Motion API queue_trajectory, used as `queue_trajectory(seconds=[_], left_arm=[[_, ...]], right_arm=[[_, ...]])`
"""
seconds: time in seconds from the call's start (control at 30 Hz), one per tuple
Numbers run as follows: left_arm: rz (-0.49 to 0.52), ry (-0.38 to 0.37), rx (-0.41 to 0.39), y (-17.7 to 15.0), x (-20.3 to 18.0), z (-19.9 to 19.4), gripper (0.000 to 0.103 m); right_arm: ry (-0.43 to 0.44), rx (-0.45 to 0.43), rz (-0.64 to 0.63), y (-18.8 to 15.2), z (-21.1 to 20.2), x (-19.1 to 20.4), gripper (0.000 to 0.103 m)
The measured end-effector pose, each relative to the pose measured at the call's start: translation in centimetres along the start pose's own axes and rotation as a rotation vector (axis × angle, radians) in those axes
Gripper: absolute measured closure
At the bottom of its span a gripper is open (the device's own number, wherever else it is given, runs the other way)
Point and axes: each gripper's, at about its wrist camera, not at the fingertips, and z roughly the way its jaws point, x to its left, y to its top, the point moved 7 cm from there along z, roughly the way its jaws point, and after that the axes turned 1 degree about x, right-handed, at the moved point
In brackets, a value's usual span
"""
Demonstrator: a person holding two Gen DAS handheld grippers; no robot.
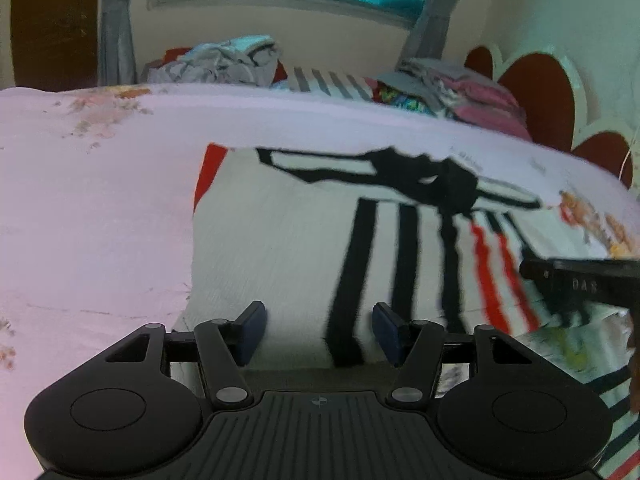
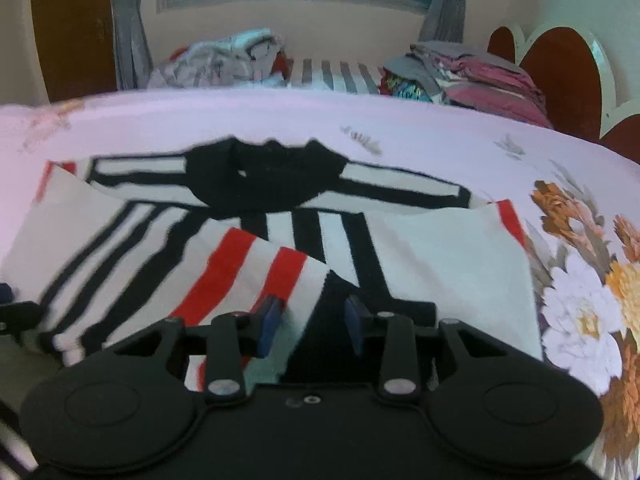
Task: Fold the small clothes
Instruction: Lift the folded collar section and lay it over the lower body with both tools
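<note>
A white shirt (image 1: 280, 248) with black and red stripes and a black collar (image 2: 264, 180) lies flat on the bed. A flap with red stripes (image 2: 236, 276) is folded over its front. My left gripper (image 1: 318, 330) hovers open over the shirt's left half, nothing between its blue pads. My right gripper (image 2: 314, 318) is low over the folded flap's edge. Its jaws stand apart and the cloth edge lies between them without the pads pressing on it. The right gripper's black finger (image 1: 560, 276) enters the left wrist view from the right edge.
The pink floral bedsheet (image 1: 100, 200) surrounds the shirt, with large flowers (image 2: 580, 304) printed at the right. At the bed's far side lie a crumpled pile of clothes (image 2: 224, 60) and a folded stack (image 2: 480, 76). A red headboard (image 2: 560, 72) is at the right.
</note>
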Motion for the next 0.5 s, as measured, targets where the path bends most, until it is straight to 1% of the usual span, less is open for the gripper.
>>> queue_trajectory(seconds=[0.1, 0.23, 0.37, 0.5], left_arm=[[0.022, -0.018, -0.016, -0.5, -1.7, -1.8, 0.044], [0.031, -0.049, -0.013, -1.6, -3.8, -3.5, 0.044], [0.045, -0.064, 0.006, -3.3, -5.5, -4.3, 0.044], [0.066, -0.065, 0.030, -4.9, -6.6, -4.5, 0.044]], right_arm=[[0.049, -0.014, 0.015, -0.9, -2.5, 0.4, 0.065], [0.098, -0.013, 0.006, -2.9, -5.1, 1.3, 0.062], [0.124, -0.004, 0.010, -4.7, -6.8, 1.8, 0.062], [0.131, 0.012, 0.007, -6.3, -7.3, 2.0, 0.062]])
